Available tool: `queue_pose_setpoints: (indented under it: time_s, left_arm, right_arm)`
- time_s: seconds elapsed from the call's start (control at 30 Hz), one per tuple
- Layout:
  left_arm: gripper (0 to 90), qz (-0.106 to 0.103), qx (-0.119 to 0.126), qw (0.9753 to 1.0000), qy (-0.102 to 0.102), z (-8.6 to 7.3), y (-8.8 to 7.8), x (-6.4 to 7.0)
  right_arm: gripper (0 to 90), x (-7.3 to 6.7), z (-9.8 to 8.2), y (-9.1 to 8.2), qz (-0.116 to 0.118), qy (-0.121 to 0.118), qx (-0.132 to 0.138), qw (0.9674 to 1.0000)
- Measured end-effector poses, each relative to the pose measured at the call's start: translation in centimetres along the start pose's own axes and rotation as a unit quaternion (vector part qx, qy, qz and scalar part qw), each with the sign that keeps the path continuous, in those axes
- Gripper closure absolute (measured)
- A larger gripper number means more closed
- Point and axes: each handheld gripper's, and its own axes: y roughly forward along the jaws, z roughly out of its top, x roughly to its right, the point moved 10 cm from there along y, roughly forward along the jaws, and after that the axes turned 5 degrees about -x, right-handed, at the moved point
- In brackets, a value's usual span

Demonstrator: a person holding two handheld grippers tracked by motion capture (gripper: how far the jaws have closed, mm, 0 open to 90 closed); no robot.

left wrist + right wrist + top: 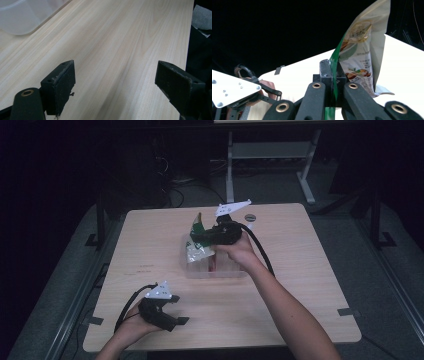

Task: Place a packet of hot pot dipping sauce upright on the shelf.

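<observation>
**Lowering the pinched snack pouch into the clear bin**

Nearest the high camera, at 7 o'clock on the wooden table (150,255), the left gripper (170,317) rests in the person's left hand with its jaws spread wide and nothing between them; the left gripper view confirms bare wood between the two pads (62,85) and a corner of the clear plastic bin (22,17) at 10 o'clock.

1. Grip status. The right gripper (334,75) has its jaws fully closed on the green edge of a snack pouch (359,57), which stands upright above the jaws in the right gripper view. In the high view the right gripper (207,237) holds the pouch (199,236) just past the centre of the table, over the far left corner of the bin (215,270).

2. Recommended handling. The pinch sits on one thin edge, so the pouch is likely to swing. Keep the jaws closed and travel slowly.

3. Placement. The bin appears to hold other packets already. Bring the pouch over free space, lower it until its bottom edge is supported, then release.

4. Support. If the bin looks likely to slide, the left gripper can brace its near wall.
</observation>
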Motion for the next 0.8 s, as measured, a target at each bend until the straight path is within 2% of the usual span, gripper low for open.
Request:
queue_pose_setpoints:
  time_s: [0.27, 0.8]
  left_arm:
    - [16.2, -0.003, -0.011, 0.9999, 0.005, -0.2, 0.2, 0.1]
    - [16.2, -0.012, -0.007, 0.9999, 0.004, -0.1, 0.5, 0.5]
  right_arm:
    - [90.0, 0.6, -0.6, 0.8, -0.003, 0.005, -0.01, 0.9999]
    - [90.0, 1.7, -2.0, 2.0, -0.025, 0.017, -0.034, 0.999]
